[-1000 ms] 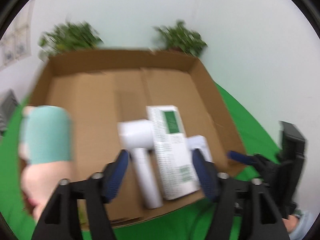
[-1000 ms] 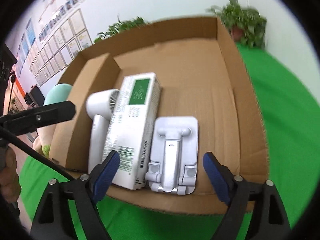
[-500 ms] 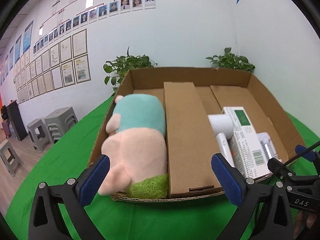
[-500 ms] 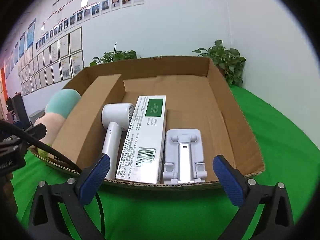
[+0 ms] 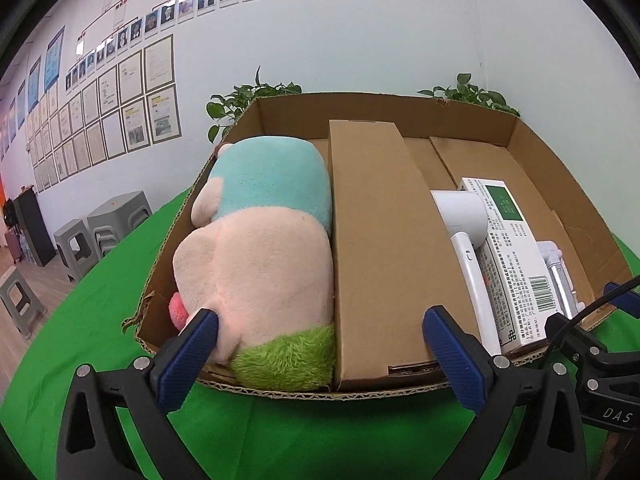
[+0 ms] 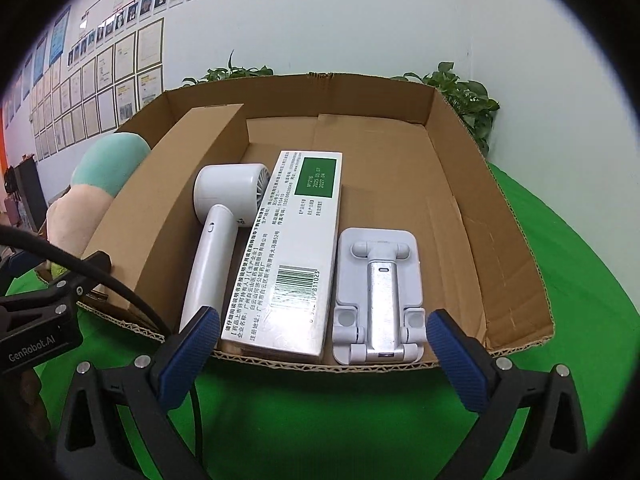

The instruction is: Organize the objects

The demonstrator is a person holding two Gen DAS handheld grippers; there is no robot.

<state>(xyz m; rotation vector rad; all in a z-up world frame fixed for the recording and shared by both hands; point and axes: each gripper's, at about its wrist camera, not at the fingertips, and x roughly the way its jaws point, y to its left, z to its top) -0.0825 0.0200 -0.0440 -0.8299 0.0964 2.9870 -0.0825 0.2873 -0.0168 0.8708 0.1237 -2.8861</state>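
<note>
Cardboard box [image 5: 520,136] sits on the green cloth [image 5: 280,432], mid frame in both views, w/ all the things lying inside it.

Left gripper [image 5: 320,354] is at the bottom of the left wrist view. Its blue jaws are wide open & hold nothing. Between the fingertips, just past them, is the near edge of the box. The plush toy [image 5: 260,256] fills the left part of the box, pink in the middle, teal at the far end, green fuzz at the near end. It touches the tall cardboard divider [image 5: 384,248] right beside it.

Right gripper [image 6: 322,338] is at the bottom of the right wrist view, jaws also wide open, nothing in them. Just past its tips, 3 things lie side by side in the right part of the box: white hair dryer [image 6: 220,224] at left, long white carton w/ a green patch [image 6: 292,248] in the middle, white folding stand [image 6: 378,296] at right. Dryer handle touches the carton; the stand is just beside the carton.

Far right part of the box floor is bare cardboard. Potted plants [image 6: 468,100] show behind the box, upper mid. Framed papers [image 5: 120,112] hang on the wall, upper left. Gray stools [image 5: 100,224] stand at the left edge.
</note>
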